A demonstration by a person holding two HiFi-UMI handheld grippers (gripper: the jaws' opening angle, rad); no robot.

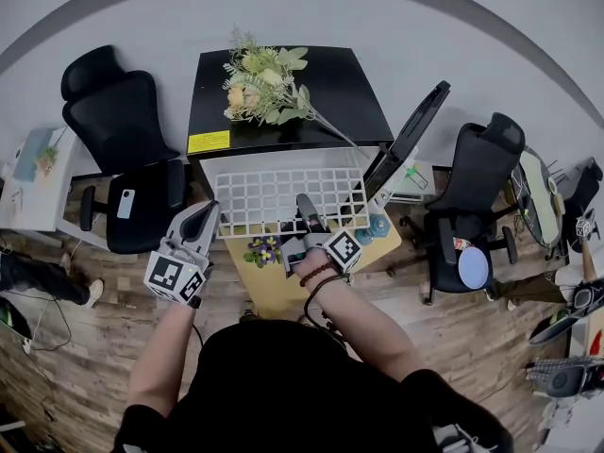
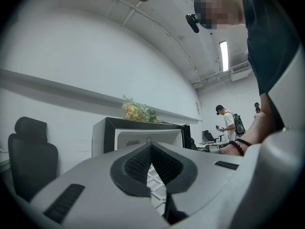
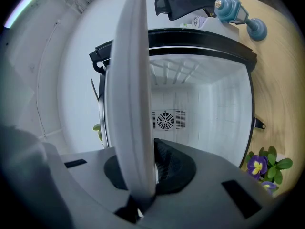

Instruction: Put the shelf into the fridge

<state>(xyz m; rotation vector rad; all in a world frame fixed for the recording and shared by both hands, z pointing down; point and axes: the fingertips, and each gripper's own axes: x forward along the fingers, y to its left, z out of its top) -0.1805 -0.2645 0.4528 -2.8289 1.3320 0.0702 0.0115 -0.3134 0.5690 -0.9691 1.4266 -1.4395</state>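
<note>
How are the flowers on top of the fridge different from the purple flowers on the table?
The bunch on the fridge is pale yellow and cream; the purple flowers on the table have yellow middles. The bunch is bigger and lies flat with a long stem sticking out; the purple flowers are a small clump. Both have green leaves.

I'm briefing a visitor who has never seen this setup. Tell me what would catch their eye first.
The white wire shelf stands out first. It is held in front of the open black fridge, with the jaws of the right gripper clamped on its near edge. Next comes the bunch of flowers lying on top of the fridge.
</note>
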